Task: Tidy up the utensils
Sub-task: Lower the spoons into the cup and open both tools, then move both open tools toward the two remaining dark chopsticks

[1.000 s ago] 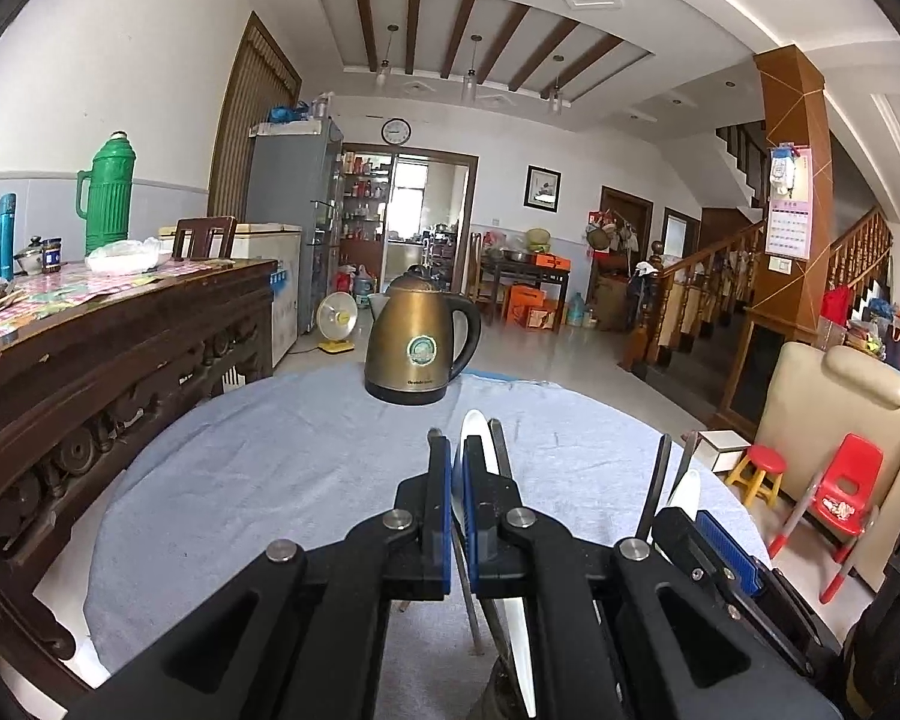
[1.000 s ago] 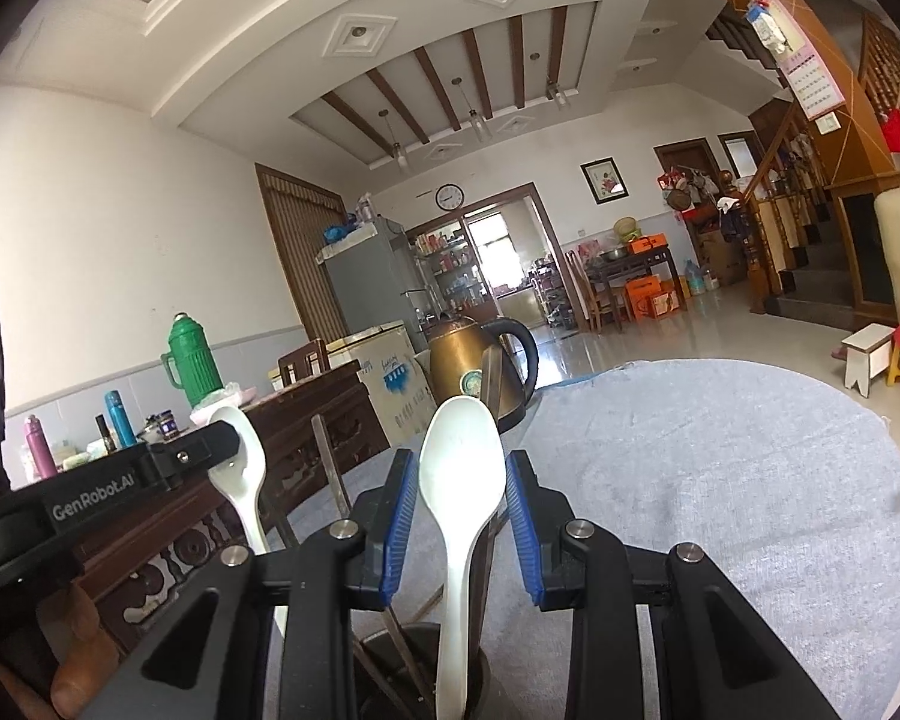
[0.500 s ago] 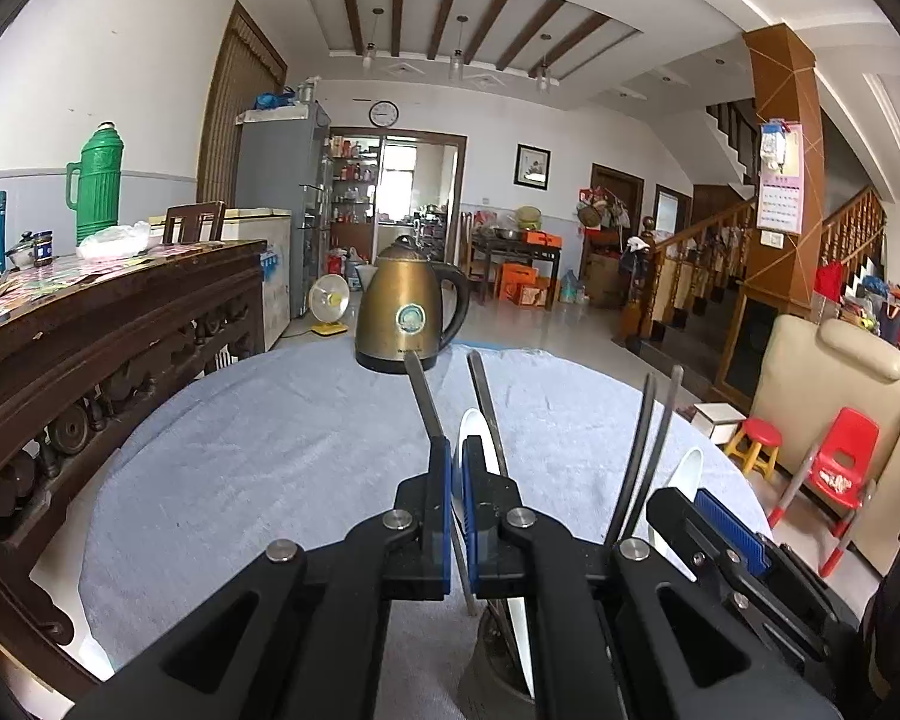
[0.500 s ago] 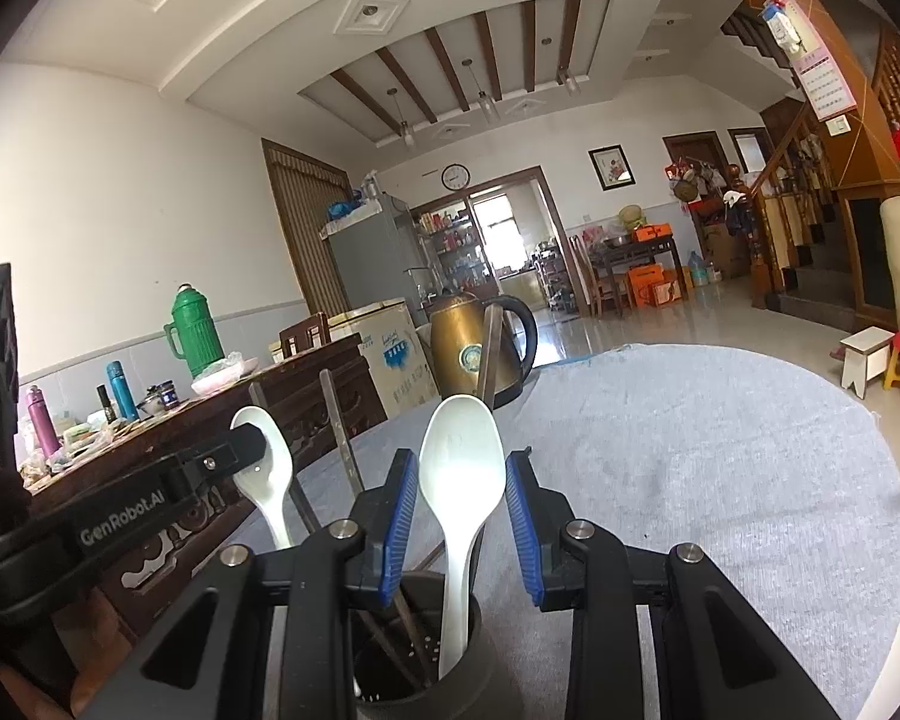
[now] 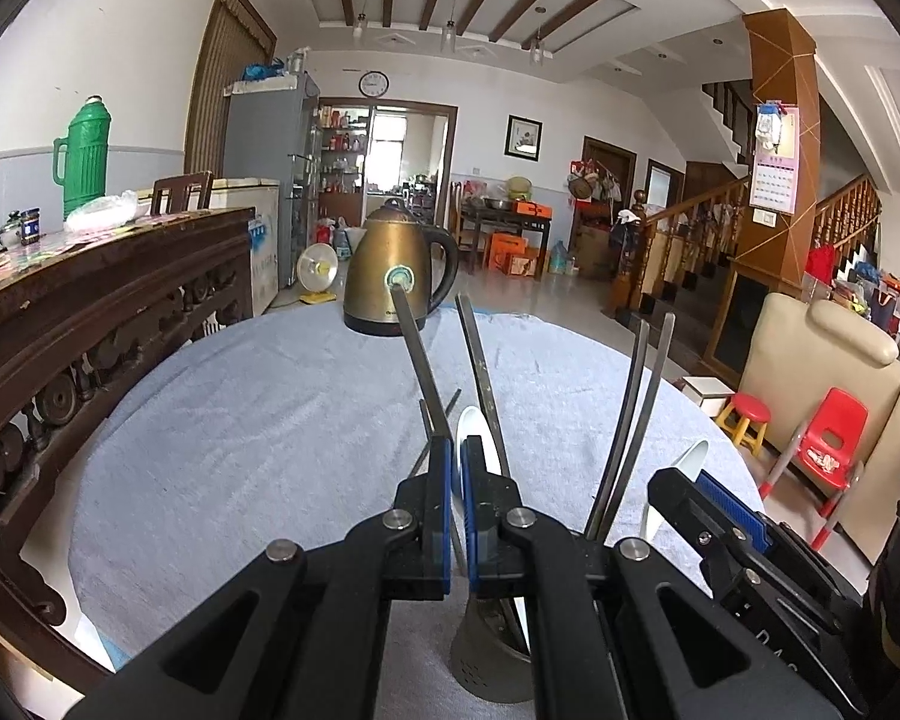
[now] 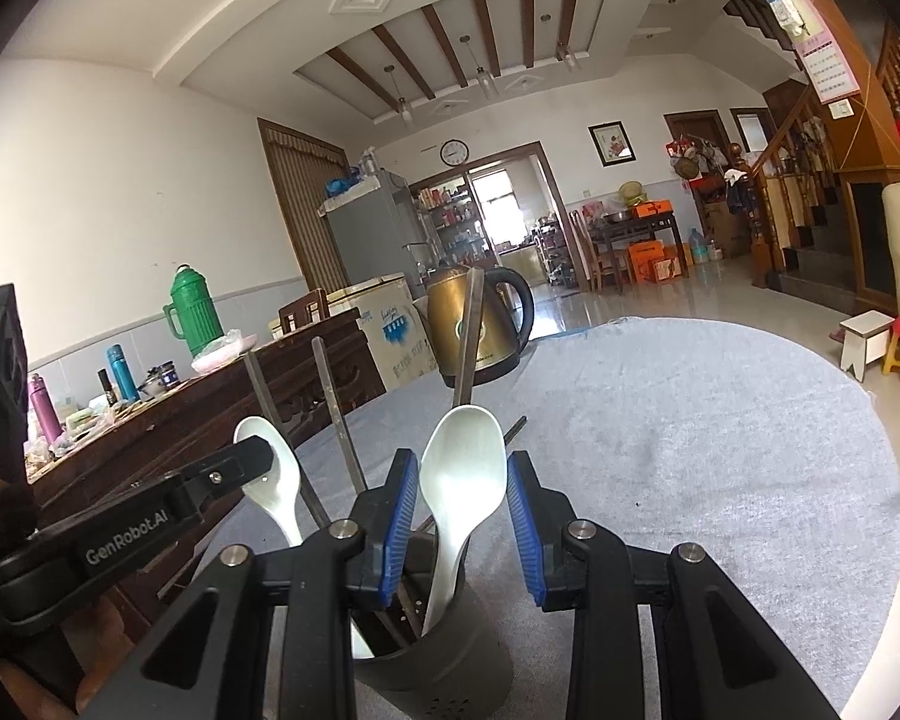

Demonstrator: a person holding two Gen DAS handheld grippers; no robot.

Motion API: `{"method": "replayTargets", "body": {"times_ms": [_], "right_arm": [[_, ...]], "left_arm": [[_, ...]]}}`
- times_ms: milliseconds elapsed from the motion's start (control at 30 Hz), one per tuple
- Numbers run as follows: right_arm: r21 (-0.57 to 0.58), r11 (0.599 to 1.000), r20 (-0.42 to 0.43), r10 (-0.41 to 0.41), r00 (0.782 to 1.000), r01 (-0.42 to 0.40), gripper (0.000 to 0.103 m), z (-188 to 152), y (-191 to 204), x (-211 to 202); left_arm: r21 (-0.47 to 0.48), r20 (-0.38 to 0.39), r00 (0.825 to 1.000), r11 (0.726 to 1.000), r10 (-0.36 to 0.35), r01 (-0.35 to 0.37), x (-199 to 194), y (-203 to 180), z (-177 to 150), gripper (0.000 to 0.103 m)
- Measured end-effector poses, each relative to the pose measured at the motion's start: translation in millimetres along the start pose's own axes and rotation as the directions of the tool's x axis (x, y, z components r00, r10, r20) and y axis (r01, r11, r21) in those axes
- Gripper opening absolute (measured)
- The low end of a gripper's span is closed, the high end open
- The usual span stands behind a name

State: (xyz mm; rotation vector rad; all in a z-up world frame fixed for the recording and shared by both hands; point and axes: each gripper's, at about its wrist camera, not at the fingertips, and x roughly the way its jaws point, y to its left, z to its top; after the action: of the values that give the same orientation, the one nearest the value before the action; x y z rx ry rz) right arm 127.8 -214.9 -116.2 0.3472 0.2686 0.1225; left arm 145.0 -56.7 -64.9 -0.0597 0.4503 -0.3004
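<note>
A dark grey utensil holder [image 5: 480, 666] [image 6: 444, 660] stands on the cloth right under both grippers, with several metal chopsticks [image 5: 417, 360] [image 6: 330, 414] sticking up out of it. My left gripper [image 5: 456, 450] is shut on a thin white spoon [image 5: 469, 425], held edge-on over the holder; the right wrist view shows that spoon [image 6: 279, 480] to the left. The right gripper [image 6: 462, 462] has its blue pads against the bowl of a second white spoon [image 6: 462, 480], whose handle reaches down into the holder. In the left wrist view the right gripper [image 5: 708, 504] is close by at the right.
A brass-coloured kettle [image 5: 396, 276] [image 6: 480, 324] stands at the far side of the round table's grey-blue cloth [image 5: 240, 420]. A dark stick [image 6: 515, 427] lies on the cloth beyond the holder. A carved wooden sideboard [image 5: 90, 312] with a green thermos [image 5: 84, 156] runs along the left.
Both grippers have tipped downward. The left spoon has sunk toward the holder, and the holder and chopsticks now show more fully. The right spoon's handle has gone into the holder.
</note>
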Motion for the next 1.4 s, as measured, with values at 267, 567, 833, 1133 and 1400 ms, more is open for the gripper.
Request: {"method": "replayTargets", "body": {"times_ms": [267, 567, 833, 1133, 1400], "right_arm": [[-0.019, 1.0, -0.024, 0.01, 1.0, -0.011, 0.034, -4, 5, 1], [0.005, 1.0, -0.05, 0.017, 0.999, -0.016, 0.048, -5, 2, 2], [0.021, 1.0, -0.012, -0.005, 1.0, 0.005, 0.053, 1, -7, -6], [0.083, 0.994, 0.001, -0.071, 0.997, 0.071, 0.054, 6, -34, -9], [0.12, 0.984, -0.035, -0.129, 0.991, 0.133, 0.057, 4, -55, -4]], "left_arm": [[0.0, -0.026, 1.0, 1.0, 0.003, -0.003, 2, 3, -2, 0.003], [0.018, -0.033, 0.999, 1.0, 0.02, -0.02, 2, 2, -4, 0.003], [-0.008, -0.039, 0.998, 0.998, 0.055, -0.056, 0, 9, -5, 0.042], [-0.042, -0.028, 0.994, 0.993, 0.106, -0.107, 0, 24, -7, 0.06], [-0.047, -0.091, 0.974, 0.976, 0.21, -0.214, 17, 42, -11, 0.067]]}}
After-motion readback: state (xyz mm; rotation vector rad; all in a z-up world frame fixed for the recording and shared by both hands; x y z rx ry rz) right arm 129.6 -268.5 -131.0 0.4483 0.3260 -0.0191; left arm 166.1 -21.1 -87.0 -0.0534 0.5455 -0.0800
